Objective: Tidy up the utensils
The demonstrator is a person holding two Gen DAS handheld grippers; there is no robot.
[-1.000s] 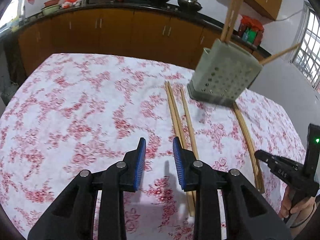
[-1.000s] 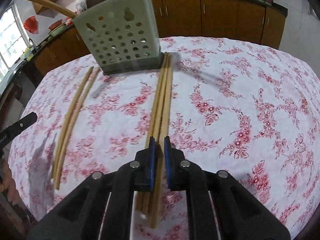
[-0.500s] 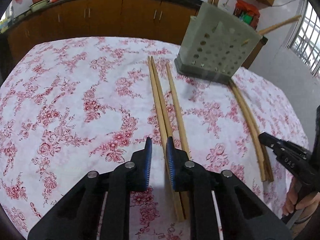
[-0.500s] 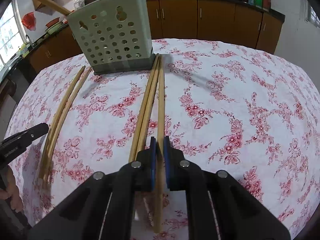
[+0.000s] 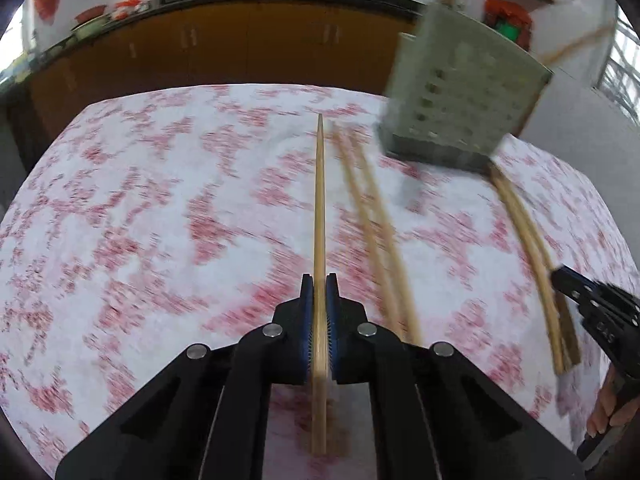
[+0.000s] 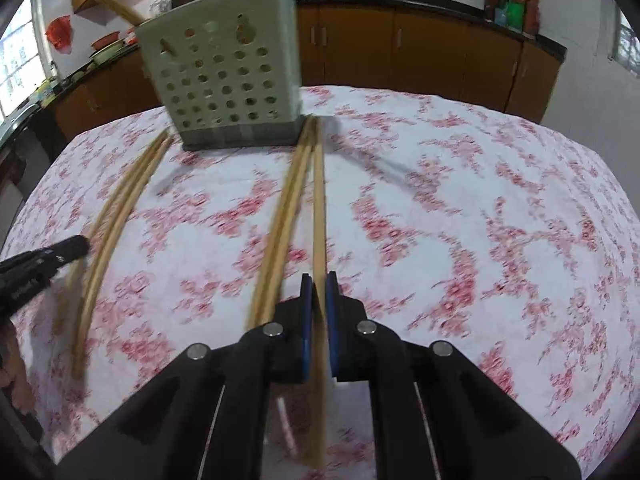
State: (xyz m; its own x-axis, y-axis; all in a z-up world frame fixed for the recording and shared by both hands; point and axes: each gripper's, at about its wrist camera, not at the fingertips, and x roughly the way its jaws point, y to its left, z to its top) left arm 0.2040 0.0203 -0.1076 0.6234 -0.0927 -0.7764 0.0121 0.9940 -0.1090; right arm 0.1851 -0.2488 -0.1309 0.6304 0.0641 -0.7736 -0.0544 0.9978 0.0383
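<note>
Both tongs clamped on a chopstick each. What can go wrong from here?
1. Each chopstick is pinched near one end, so the long free end may pivot or slip on lifting.
2. The right tongs' stick lies against two loose chopsticks, which may get dragged along.
3. The holder already has sticks leaning out, which may block insertion.

The worktop (image 5: pixel 140 220) lies bare across its left half; to the right, loose chopsticks (image 5: pixel 376 232) and a perforated holder (image 5: pixel 460 108) bar the way; another chopstick pair (image 5: pixel 532 248) lies just beside the right tool (image 5: pixel 558 276)
</note>
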